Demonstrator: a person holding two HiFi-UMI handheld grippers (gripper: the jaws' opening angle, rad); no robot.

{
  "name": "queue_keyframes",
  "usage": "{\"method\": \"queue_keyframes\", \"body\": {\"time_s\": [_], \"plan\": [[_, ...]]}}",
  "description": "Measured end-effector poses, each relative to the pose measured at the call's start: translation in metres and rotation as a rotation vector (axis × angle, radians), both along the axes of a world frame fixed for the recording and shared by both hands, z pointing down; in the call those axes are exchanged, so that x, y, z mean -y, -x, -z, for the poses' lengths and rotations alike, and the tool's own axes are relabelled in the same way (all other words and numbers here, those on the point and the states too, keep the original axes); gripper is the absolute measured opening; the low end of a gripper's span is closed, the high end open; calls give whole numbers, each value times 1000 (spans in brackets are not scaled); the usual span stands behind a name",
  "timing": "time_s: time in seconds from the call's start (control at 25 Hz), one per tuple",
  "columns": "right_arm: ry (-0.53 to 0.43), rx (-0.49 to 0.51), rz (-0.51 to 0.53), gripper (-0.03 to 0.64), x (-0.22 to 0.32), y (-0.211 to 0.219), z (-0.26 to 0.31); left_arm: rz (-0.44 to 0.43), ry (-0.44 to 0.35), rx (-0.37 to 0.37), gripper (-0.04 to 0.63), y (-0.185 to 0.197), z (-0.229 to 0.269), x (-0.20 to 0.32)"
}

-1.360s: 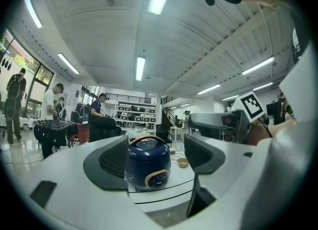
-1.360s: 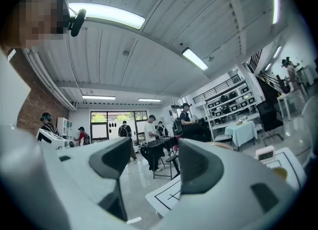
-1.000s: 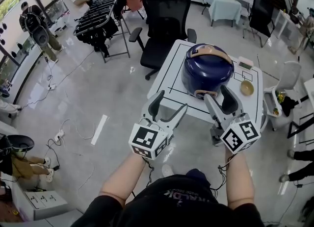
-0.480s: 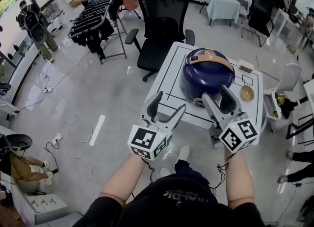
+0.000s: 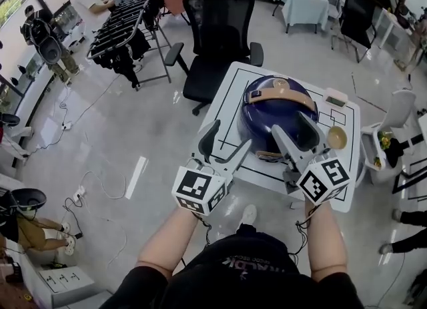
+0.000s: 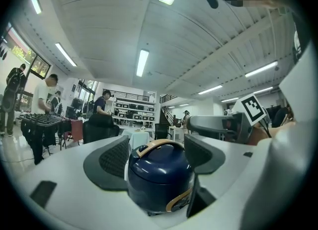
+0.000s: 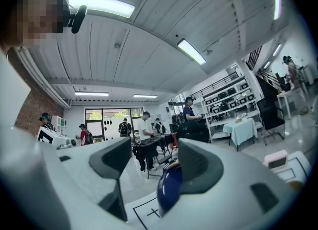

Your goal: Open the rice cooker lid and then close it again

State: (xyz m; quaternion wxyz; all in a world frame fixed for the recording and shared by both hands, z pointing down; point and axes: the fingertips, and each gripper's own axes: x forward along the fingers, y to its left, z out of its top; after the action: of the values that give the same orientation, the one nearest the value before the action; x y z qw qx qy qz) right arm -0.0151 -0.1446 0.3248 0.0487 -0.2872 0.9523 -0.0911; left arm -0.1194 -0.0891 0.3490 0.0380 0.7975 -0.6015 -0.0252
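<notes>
A dark blue rice cooker (image 5: 267, 115) with a tan handle and a shut lid stands on a small white table (image 5: 227, 104). My left gripper (image 5: 224, 142) is open, held just off the table's near left edge, a little short of the cooker. In the left gripper view the rice cooker (image 6: 159, 174) shows between the jaws, farther off. My right gripper (image 5: 295, 134) is open and hovers over the cooker's near side. The right gripper view shows the rice cooker (image 7: 168, 189) partly hidden behind the right jaw.
A tan bowl (image 5: 336, 137) and a small white box (image 5: 334, 96) lie on the table's right side. A black office chair (image 5: 219, 24) stands behind the table. A black rack (image 5: 122, 27) and people are at far left. Cables lie across the floor.
The table and cooker have come closer in the head view. My right gripper now overlaps the cooker's near side. Both grippers stayed open.
</notes>
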Motion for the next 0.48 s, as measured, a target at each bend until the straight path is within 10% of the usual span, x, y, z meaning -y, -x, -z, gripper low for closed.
{"method": "queue_keyframes", "body": {"time_s": [0.48], "plan": [[5, -31, 22, 299, 67, -15, -15, 0, 8, 1, 337, -20, -6, 71]]}}
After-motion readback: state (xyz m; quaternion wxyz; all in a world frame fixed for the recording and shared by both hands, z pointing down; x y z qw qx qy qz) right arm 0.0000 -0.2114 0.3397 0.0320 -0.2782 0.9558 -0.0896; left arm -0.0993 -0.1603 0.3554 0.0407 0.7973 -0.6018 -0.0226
